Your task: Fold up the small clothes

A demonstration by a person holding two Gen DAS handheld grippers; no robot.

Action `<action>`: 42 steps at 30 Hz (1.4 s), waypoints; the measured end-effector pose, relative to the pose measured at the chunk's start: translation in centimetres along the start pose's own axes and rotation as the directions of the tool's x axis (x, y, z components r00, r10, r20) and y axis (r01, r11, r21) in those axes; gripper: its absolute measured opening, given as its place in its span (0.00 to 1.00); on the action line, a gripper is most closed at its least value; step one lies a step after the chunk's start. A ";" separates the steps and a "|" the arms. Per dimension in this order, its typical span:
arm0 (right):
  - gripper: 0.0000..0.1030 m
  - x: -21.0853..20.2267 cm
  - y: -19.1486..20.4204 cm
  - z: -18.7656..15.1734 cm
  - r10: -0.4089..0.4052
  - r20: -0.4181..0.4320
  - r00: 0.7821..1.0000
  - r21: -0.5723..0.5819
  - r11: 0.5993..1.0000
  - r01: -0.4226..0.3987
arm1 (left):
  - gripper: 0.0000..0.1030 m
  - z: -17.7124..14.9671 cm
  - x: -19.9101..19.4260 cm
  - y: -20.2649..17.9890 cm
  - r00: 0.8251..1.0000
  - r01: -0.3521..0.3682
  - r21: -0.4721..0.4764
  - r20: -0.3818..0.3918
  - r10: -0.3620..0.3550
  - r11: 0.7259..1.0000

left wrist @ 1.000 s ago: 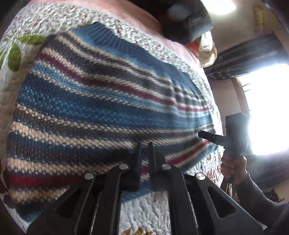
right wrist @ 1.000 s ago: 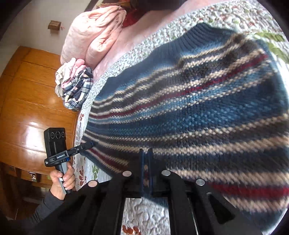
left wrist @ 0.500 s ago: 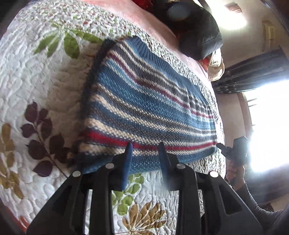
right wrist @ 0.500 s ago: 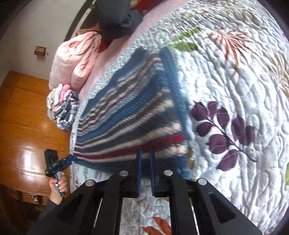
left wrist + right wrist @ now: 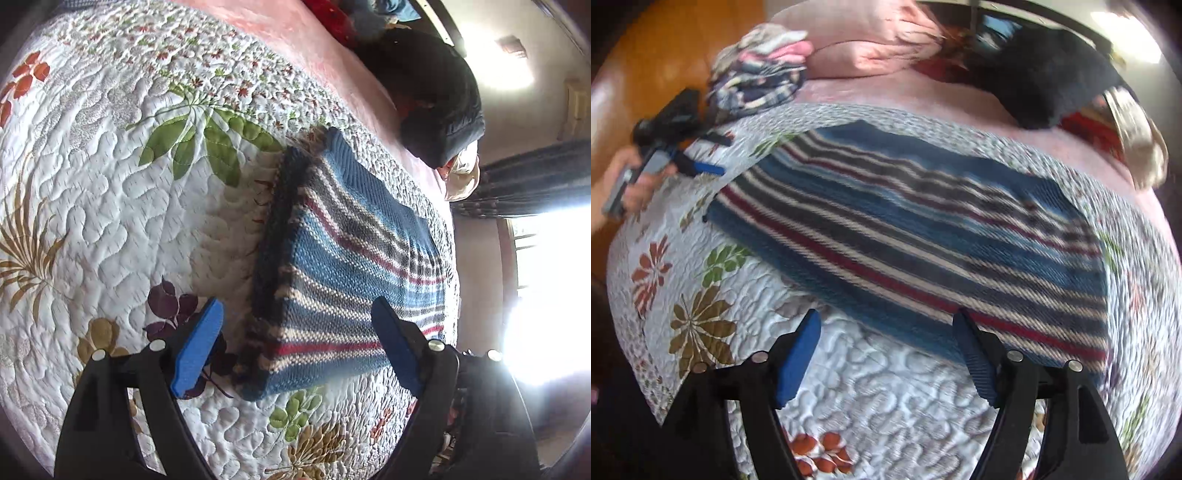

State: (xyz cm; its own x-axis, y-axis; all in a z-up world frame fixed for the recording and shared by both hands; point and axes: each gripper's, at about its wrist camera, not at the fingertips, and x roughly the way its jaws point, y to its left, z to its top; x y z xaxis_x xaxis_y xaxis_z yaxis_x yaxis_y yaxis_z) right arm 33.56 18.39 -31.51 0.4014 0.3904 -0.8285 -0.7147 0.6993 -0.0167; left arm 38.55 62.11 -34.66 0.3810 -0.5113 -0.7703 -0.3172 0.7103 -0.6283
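The left gripper hangs over the quilt with jaws wide and empty. The striped sweater lies folded ahead of it, its thick folded end just ahead of the jaw gap. The sweater's long axis runs across the bed toward the right gripper, also wide and empty, facing the near long edge. Judgement: the left gripper is nearer the end to be folded over.
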 end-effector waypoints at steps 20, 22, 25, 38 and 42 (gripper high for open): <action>0.72 13.5 22.5 4.5 -0.352 0.218 0.910 -0.583 0.702 0.410 | 0.86 8.5 7.3 0.5 0.990 0.069 0.026 -0.127 -0.066 0.997; 0.72 13.9 22.6 5.2 -0.354 0.223 0.908 -0.570 0.708 0.416 | 0.86 8.9 7.7 0.3 0.988 0.081 0.030 -0.132 -0.076 0.996; 0.72 14.5 22.9 6.2 -0.355 0.237 0.905 -0.556 0.714 0.426 | 0.86 9.5 8.2 -0.1 0.987 0.083 0.040 -0.143 -0.077 0.996; 0.32 15.8 23.4 9.2 -0.326 0.227 0.918 -0.494 0.773 0.397 | 0.86 10.5 8.1 -0.2 0.982 0.089 0.049 -0.171 -0.080 0.995; 0.24 14.8 22.5 9.7 -0.303 0.225 0.926 -0.450 0.811 0.375 | 0.86 10.7 7.3 0.3 0.982 0.078 0.034 -0.173 -0.071 0.996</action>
State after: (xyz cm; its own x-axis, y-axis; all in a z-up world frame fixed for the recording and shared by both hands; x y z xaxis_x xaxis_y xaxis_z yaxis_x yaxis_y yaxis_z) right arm 29.04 45.74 -38.74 0.7173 0.2843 -0.6361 -0.6865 0.4441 -0.5757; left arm 50.55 63.78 -39.32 0.2469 -0.6360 -0.7311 -0.2572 0.6844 -0.6822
